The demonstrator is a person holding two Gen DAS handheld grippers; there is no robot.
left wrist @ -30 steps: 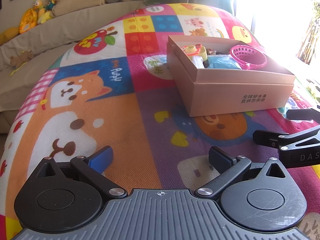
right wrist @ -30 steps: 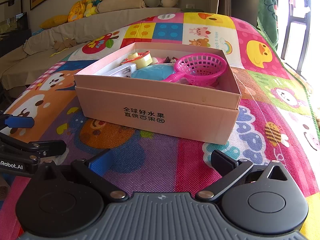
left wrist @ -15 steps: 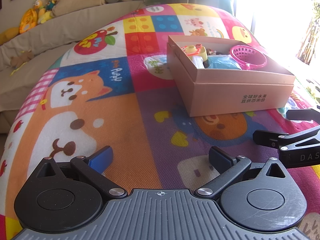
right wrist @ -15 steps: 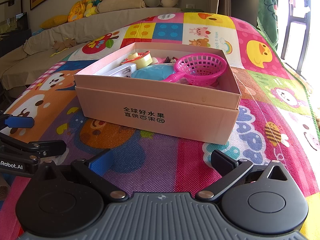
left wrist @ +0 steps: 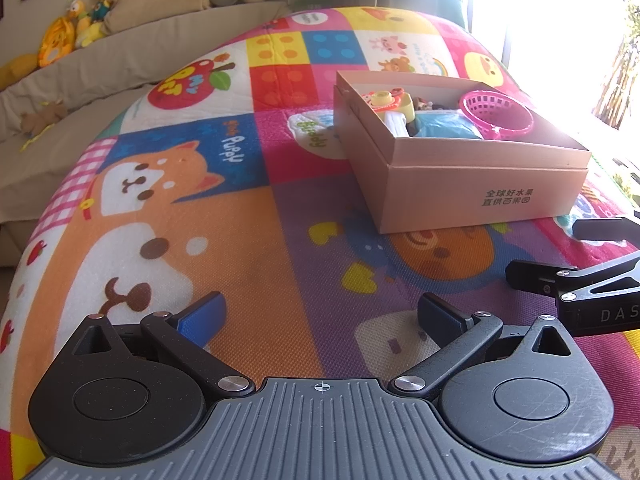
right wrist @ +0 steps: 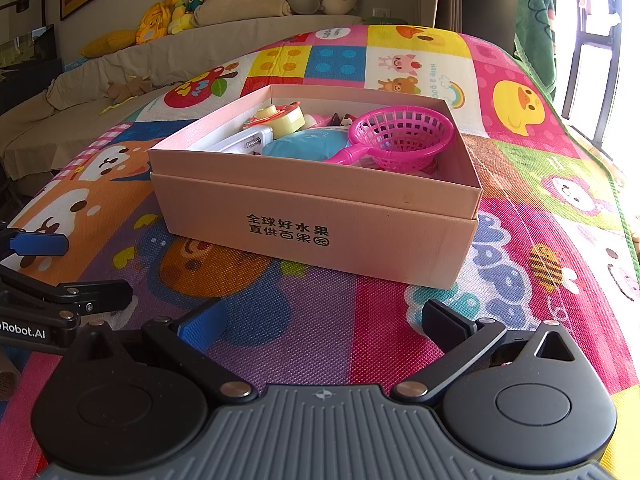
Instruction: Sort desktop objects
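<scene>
Cardboard box [right wrist: 320, 216] of toys on play mat [right wrist: 320, 320] | we judge it light, stiff; take pink strainer [right wrist: 400, 136] by its handle | left gripper [left wrist: 320, 320] and right gripper [right wrist: 320, 320] jaws wide apart, empty

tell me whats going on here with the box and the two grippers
A person holds two grippers low over a colourful play mat. The left gripper and right gripper are both open and empty, short of a cardboard box. The box already holds toys: a pink basket scoop, a blue round thing and a yellow toy. No loose toys show on the mat, so sorting looks about done.
</scene>
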